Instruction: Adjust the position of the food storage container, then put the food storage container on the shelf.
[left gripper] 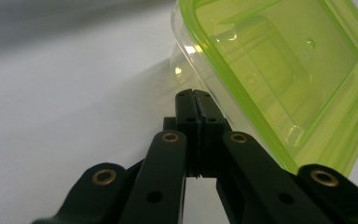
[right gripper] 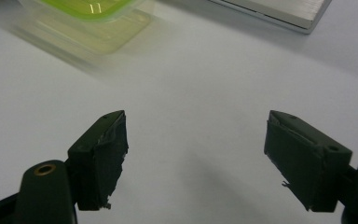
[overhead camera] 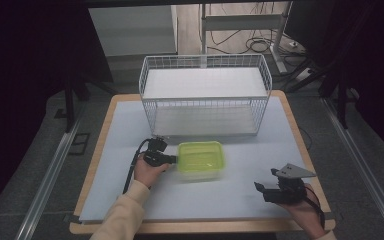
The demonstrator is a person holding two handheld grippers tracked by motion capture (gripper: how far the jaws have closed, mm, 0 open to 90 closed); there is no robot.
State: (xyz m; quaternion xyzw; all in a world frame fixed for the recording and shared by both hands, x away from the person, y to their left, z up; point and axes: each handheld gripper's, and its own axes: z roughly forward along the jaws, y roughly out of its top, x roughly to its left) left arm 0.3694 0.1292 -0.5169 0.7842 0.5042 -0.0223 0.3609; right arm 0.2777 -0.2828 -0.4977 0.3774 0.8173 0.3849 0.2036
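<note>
A clear plastic box with a yellow-green lid (overhead camera: 200, 160) lies on the white sheet in the middle of the table. My left gripper (overhead camera: 172, 159) is at its left side, jaws shut together with nothing visible between them. In the left gripper view the shut tips (left gripper: 196, 99) lie right against the rim of the box (left gripper: 279, 70). My right gripper (overhead camera: 266, 189) hovers near the front right of the table, apart from the box. Its jaws (right gripper: 196, 154) stand wide open over bare sheet, and the box (right gripper: 88, 14) is blurred at the top left.
A white wire basket (overhead camera: 205, 107) with a white board across its upper level stands behind the box, close to it. A pale flat slab edge (right gripper: 279, 11) shows ahead of the right gripper. The wooden table rim (overhead camera: 300, 150) frames the sheet.
</note>
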